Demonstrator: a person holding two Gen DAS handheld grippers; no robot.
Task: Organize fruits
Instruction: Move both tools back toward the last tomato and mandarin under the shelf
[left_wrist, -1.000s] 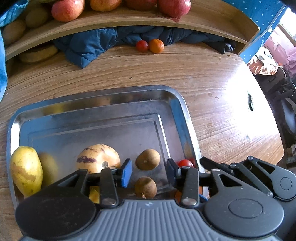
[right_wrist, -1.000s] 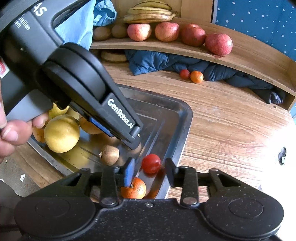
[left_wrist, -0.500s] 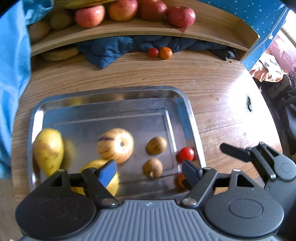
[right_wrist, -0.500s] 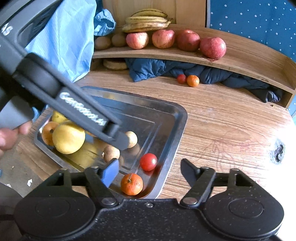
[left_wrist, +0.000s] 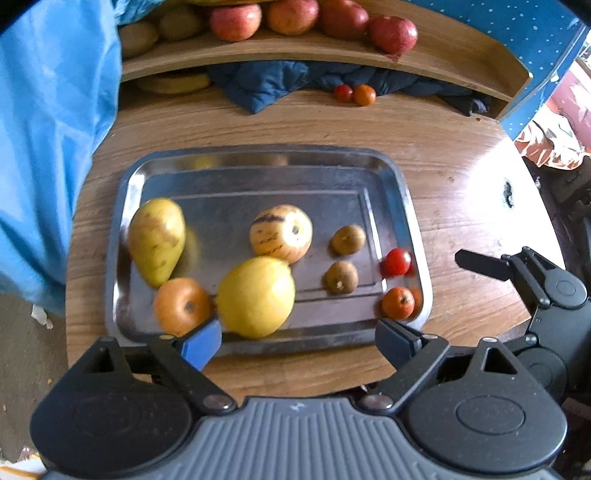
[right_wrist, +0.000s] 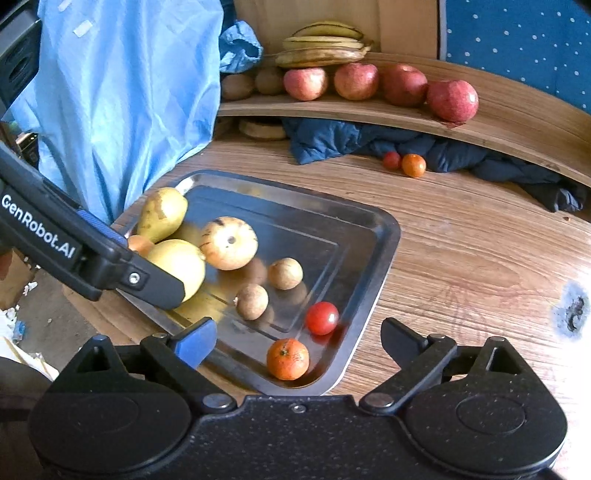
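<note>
The small, thin-skinned cherry tomato (right_wrist: 322, 318) beside the mandarin (right_wrist: 287, 359) in the steel tray's (right_wrist: 384, 240) near corner bruises easily, so pinch its middle gently; both your left gripper (left_wrist: 297, 341) and right gripper (right_wrist: 298, 341) have just spread wide, empty.

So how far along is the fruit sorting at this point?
Done: eight fruits lie in the metal tray, among them a tomato and a mandarin. In hand: nothing; both hand-held grippers, left and right, have just opened, empty. Left: another tomato and mandarin on the table.
</note>
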